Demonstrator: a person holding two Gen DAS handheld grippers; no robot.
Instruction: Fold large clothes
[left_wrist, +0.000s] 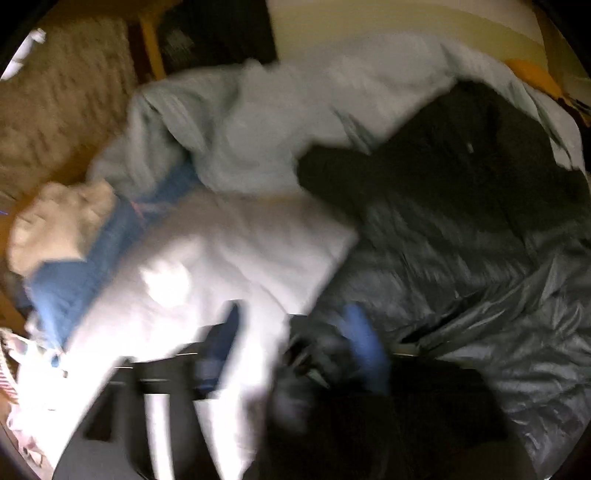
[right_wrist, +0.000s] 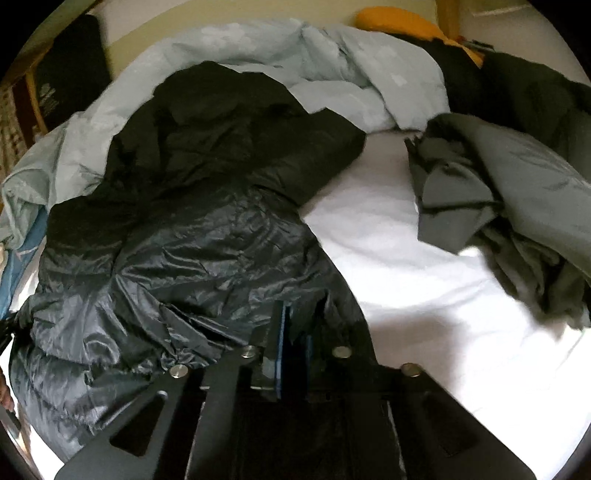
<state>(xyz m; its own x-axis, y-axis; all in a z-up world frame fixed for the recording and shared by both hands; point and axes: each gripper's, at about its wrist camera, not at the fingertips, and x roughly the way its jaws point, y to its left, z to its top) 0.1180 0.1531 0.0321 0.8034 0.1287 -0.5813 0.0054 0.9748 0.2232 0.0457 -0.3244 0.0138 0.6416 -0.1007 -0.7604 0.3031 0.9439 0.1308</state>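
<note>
Bed: white sheet (right_wrist: 424, 258) covers it, w/ clothes piled all over; bright and bare on the right side in the right view.
R gripper (right_wrist: 295, 332): low in the middle of its view, fingers close together, blue pads nearly shut. Edge of the jacket sits btwn them, looks pinched.
L gripper (left_wrist: 291, 332): very blurry. Blue pads (left_wrist: 362, 332) set apart, dark cloth bunched near them. Can't tell if it holds anything.
Jacket (right_wrist: 177, 240): big, dark, shiny, puffy. Spread flat on the bed, bottom edge at the R gripper, top part reaching to the blanket. In the left view it fills the right side (left_wrist: 480, 240).
Blanket (right_wrist: 332, 74): pale blue-grey, crumpled, behind the jacket at the far end of the bed.
Grey cloth (right_wrist: 498, 203): heap on the right, apart from the jacket, sheet btwn them.
Blue cloth (left_wrist: 92, 258): left of the bed in the left view, cream cloth (left_wrist: 59, 221) on top of it.
Orange thing (right_wrist: 402, 22): far back, top right.
</note>
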